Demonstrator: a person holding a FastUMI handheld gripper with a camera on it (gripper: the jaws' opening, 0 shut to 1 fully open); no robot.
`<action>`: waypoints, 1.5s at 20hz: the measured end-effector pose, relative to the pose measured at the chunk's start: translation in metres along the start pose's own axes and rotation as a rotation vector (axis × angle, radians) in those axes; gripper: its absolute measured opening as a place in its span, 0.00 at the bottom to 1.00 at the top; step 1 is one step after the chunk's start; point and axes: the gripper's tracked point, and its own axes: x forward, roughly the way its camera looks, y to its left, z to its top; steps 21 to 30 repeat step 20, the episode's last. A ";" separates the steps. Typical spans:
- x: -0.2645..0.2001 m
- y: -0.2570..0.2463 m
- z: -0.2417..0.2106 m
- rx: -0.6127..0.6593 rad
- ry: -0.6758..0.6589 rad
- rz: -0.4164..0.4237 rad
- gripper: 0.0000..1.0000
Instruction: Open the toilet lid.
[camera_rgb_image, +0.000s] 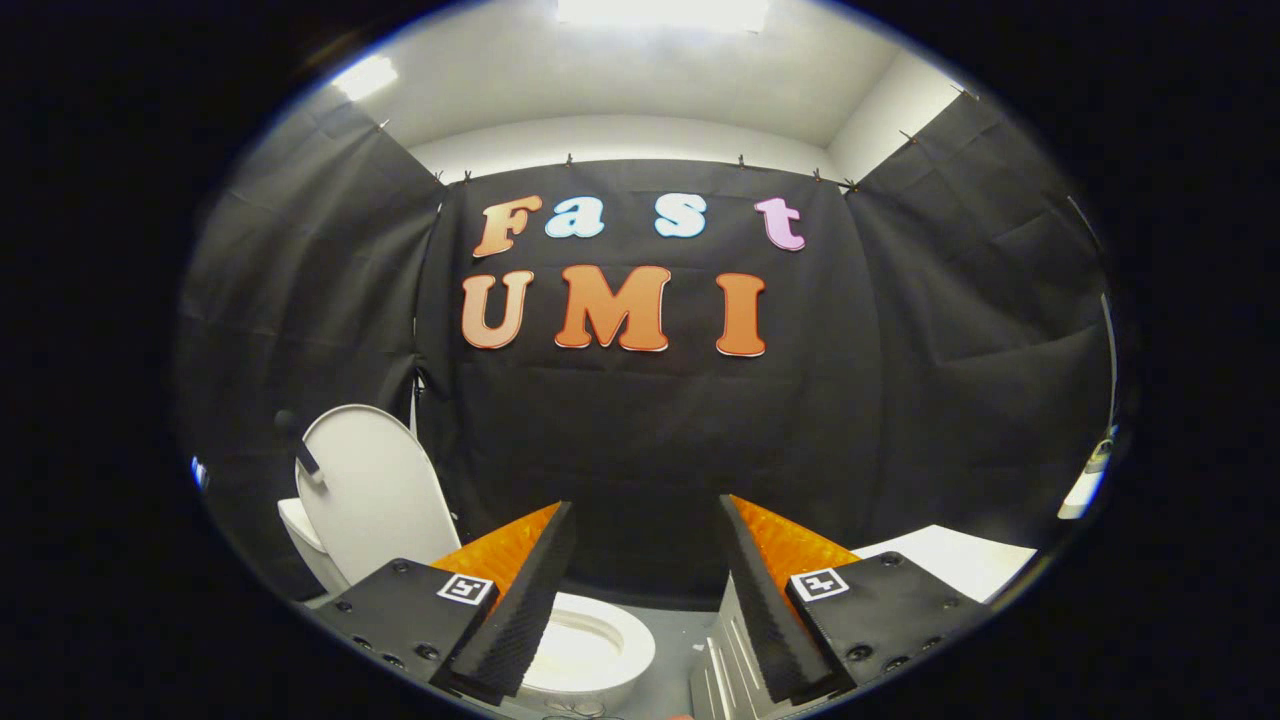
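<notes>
Two fingers of tongs (645, 590) spread wide, gripping nothing. White oval plastic toilet lid (375, 495) already upright, beyond left finger — white round bowl (585, 650) exposed just below. Judged done; best withdraw straight back — no brushing lid, lest it drop.

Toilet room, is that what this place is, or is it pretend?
Probably a pretend bathroom set up in a booth. A white toilet sits low down with its lid already standing up, black cloth walls hang all around, and the tool is open, holding nothing.
</notes>
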 end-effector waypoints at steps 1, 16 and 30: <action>-0.006 -0.008 -0.010 -0.001 0.010 -0.013 0.93; -0.045 -0.076 -0.074 0.076 0.062 -0.196 0.96; -0.049 -0.094 -0.076 0.080 0.064 -0.259 0.96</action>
